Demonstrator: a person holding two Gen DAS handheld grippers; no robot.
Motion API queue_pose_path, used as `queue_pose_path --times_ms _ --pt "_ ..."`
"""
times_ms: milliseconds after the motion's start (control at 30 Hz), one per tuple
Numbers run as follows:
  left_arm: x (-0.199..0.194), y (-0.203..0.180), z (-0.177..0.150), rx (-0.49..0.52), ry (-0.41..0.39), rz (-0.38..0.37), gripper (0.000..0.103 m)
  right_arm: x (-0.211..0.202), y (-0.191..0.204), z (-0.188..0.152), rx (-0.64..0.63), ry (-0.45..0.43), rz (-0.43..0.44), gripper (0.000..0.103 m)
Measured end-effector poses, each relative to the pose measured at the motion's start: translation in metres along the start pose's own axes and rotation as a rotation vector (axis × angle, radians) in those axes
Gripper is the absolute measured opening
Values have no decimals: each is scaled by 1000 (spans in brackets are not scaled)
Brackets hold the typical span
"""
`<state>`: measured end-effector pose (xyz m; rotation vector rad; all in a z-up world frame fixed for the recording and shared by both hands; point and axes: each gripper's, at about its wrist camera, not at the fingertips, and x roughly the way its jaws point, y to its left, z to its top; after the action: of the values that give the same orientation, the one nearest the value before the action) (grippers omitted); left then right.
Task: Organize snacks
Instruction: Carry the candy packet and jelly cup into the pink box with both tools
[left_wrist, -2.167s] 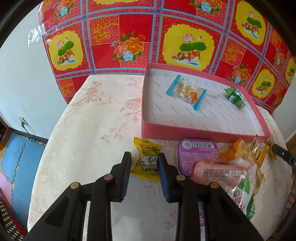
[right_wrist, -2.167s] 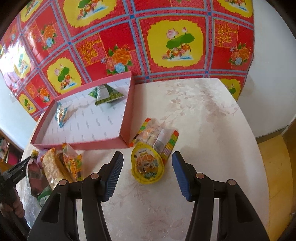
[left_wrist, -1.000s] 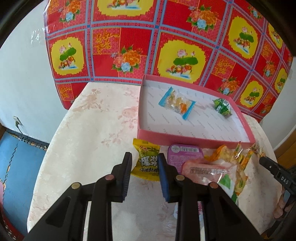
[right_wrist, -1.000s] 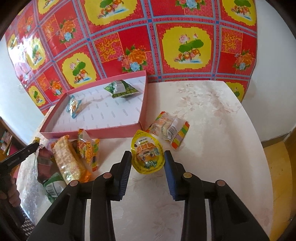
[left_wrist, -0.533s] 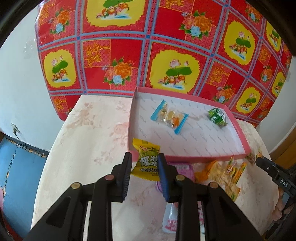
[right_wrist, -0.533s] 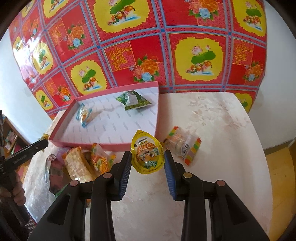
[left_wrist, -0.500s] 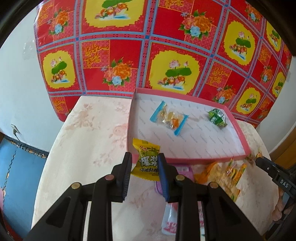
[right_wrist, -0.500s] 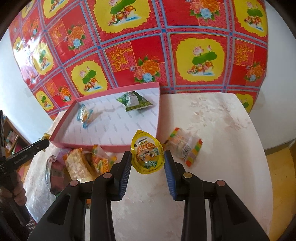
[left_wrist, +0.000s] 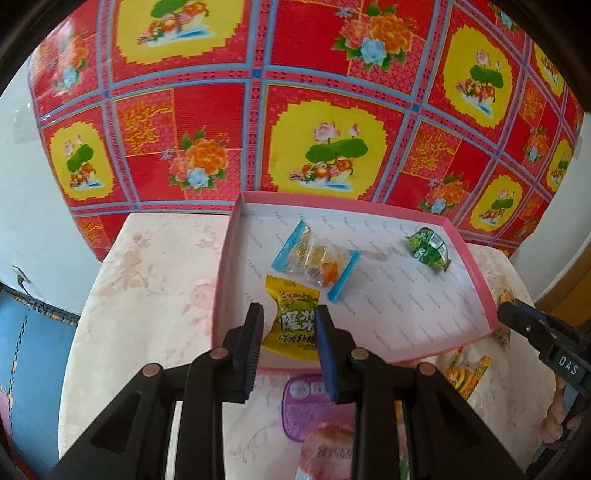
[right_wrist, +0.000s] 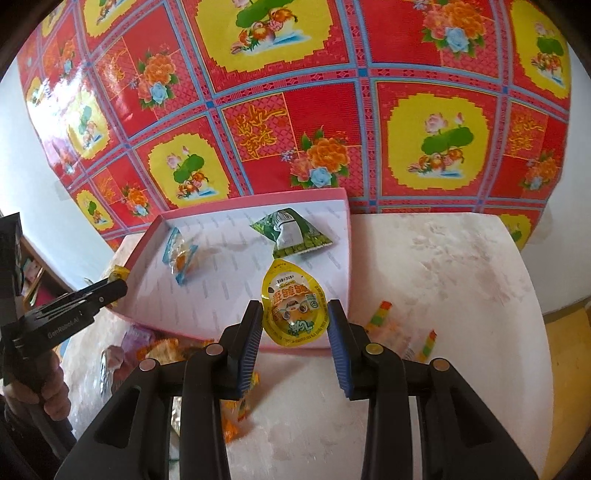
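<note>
My left gripper (left_wrist: 289, 325) is shut on a yellow candy packet (left_wrist: 292, 318), held in the air over the near left corner of the pink shallow box (left_wrist: 476, 280). My right gripper (right_wrist: 295, 322) is shut on a yellow jelly cup (right_wrist: 294, 309), lifted above the box's (right_wrist: 155, 321) near right edge. Inside the box lie a blue-edged clear sweet bag (left_wrist: 317, 263) and a green triangular packet (left_wrist: 428, 248); both also show in the right wrist view as the sweet bag (right_wrist: 180, 258) and green packet (right_wrist: 291, 232).
On the floral table (left_wrist: 147, 295) in front of the box lie a purple tin (left_wrist: 303, 410), a pink wrapped snack (left_wrist: 327, 450) and orange packets (left_wrist: 467, 373). A rainbow-edged packet (right_wrist: 406, 332) lies right of the box. A red and yellow patterned sheet (left_wrist: 314, 110) covers the wall behind.
Both grippers have lifted their snacks off the table and carried them forward, so the yellow packet and the jelly cup now hang over the box's near edge.
</note>
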<state>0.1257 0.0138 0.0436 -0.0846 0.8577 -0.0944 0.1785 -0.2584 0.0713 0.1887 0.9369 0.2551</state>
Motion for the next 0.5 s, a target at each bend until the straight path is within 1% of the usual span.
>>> queue_pose_path --times_ms 500 --pt "43 -7 9 35 68 2 29 44 8 12 -42 49 -16 36"
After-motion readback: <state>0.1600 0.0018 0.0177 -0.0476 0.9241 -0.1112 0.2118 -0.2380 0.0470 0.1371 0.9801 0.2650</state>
